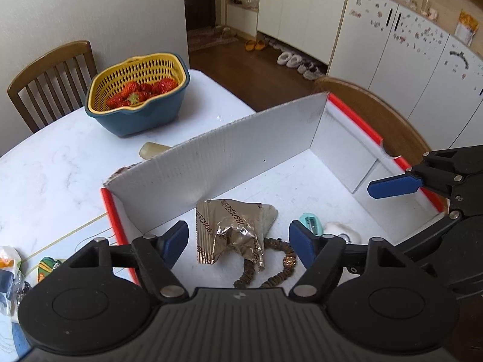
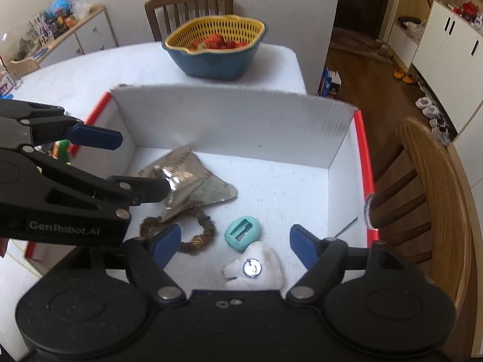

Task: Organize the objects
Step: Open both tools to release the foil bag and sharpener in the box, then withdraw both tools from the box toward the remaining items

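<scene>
Inside the box: a white cardboard box [image 2: 229,117] with red rims sits on the white counter [image 1: 60,157], and both tongs hang over its open top.
Left tongs [image 1: 238,242]: jaws spread wide, nothing between them, hovering over the foil packet; in the right wrist view they enter from the left side [image 2: 142,163].
Right tongs [image 2: 235,244]: jaws spread apart and empty, above the mint object and the white plush; in the left wrist view they reach in from the right edge, only one blue finger [image 1: 395,185] clearly seen.
Foil packet [image 1: 232,229]: crumpled, silver-brown, lying on the box floor near the back wall.
Brown scrunchie [image 2: 199,235]: a ring partly tucked under the packet, touching it.
Mint object [image 2: 241,233]: small, rounded, with a rectangular slot, just beside the scrunchie.
White plush [image 2: 256,271]: fluffy piece with a round metal disc, touching the mint object, at the box's near side.
Strainer basket [image 1: 135,96]: yellow insert in a blue bowl, holding strawberries [image 1: 142,92], on the counter beyond the box.
Chairs: one wooden chair [image 1: 51,81] behind the basket, another [image 2: 422,199] beside the box's right rim.
</scene>
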Available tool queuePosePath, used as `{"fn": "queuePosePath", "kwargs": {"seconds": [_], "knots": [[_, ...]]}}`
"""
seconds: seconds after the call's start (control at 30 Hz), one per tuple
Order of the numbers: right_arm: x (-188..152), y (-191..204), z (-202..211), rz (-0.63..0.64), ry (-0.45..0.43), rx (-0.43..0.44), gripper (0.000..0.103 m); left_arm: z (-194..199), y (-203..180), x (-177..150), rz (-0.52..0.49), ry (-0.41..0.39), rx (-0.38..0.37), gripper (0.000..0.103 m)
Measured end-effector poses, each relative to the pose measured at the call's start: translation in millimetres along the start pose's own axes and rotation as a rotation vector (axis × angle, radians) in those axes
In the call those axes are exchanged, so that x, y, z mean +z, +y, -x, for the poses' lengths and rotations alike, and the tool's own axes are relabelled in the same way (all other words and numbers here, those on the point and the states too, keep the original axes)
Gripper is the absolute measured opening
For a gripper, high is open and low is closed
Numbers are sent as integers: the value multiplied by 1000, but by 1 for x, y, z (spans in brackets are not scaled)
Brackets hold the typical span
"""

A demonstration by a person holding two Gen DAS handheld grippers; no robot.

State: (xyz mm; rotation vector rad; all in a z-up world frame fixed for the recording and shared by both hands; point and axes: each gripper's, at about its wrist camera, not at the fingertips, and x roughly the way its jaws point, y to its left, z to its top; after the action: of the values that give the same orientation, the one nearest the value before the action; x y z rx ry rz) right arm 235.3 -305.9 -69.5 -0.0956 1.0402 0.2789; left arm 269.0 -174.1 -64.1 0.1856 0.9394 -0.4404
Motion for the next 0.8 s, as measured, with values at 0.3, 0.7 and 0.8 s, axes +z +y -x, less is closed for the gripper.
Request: {"fn": "queuePosePath", "kwargs": {"seconds": [0.3,0.7,0.8], "knots": [[-13,11,37,-31,-110,27,95,40,12,-15,19,-81,-33,84],[-30,41,75,-90,-227,58,96,89,41,-43,62,-188,-112,103],[-34,53,80,-105,-253,56,96,101,50,-52,57,-205,-125,103]]}}
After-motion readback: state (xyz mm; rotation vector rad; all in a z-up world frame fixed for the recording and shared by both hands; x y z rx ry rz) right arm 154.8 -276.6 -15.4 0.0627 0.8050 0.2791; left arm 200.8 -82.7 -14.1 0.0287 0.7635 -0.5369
